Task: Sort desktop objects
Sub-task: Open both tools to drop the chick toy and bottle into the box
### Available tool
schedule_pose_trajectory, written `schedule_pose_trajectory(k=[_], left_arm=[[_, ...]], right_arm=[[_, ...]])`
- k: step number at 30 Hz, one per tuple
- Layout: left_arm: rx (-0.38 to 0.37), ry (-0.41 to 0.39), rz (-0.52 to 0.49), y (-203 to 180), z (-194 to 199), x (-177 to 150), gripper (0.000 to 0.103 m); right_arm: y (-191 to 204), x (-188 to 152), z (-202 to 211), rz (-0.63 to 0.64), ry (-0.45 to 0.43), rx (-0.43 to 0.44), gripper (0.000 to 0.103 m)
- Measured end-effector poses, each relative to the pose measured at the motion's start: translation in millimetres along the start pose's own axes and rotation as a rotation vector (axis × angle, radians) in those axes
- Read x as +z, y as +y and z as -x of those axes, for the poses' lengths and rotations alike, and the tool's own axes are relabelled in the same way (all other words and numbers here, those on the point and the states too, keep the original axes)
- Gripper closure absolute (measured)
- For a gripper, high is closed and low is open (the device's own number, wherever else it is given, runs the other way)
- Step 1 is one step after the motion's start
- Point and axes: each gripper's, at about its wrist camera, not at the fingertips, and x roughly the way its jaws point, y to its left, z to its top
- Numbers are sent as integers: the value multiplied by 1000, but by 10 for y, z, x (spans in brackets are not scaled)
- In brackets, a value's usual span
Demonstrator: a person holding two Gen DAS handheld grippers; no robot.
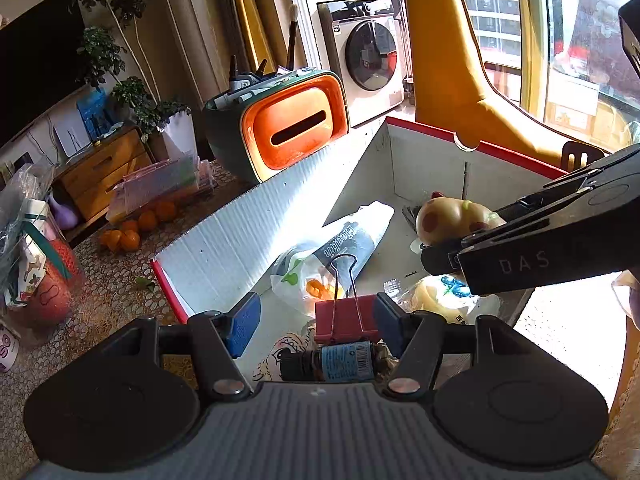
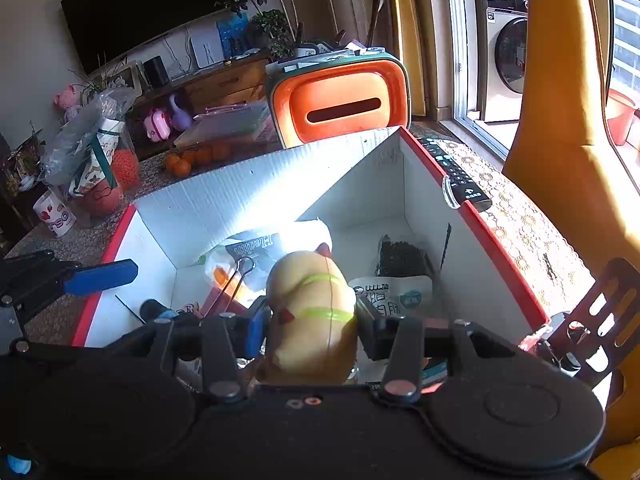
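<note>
Left gripper: blue pads apart, red binder clip between them with the right pad against its side and a gap to the left pad. Firm pinch or not, cannot tell. Clip's wire handles point away from the camera, over the open box.

Right gripper: jaws pressed on both flanks of a cream-yellow squeaky toy, green stripes across its back, red spots seen from the left wrist view. Toy sits over the box's interior.

Box: white corrugated walls, red rim, standing on the desk with its patterned lace cover.

Inside the box:
- white plastic bag printed "Health", below the clip
- small dark bottle with a blue barcode label, text too small to read
- white packet with Chinese characters, beside a dark bundle

Right gripper's arm reads "DAS" in the left wrist view; rest cut off.

Outward: orange-and-green tissue holder behind the box, black remote just beside the red rim, oranges on the desk, mug with red lettering, partly legible. Washing machine beyond the window frame.
</note>
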Motion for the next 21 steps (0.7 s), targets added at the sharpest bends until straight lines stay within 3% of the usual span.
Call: schedule_pose_trajectory(k=[17,21], left_arm=[[-16,30,51,91,-58,-81,39],[-19,26,82,150,4,-105,36]], right_arm=[[104,-29,-179,61,42,-22,55],[96,-10,-141,38,35,-13,41]])
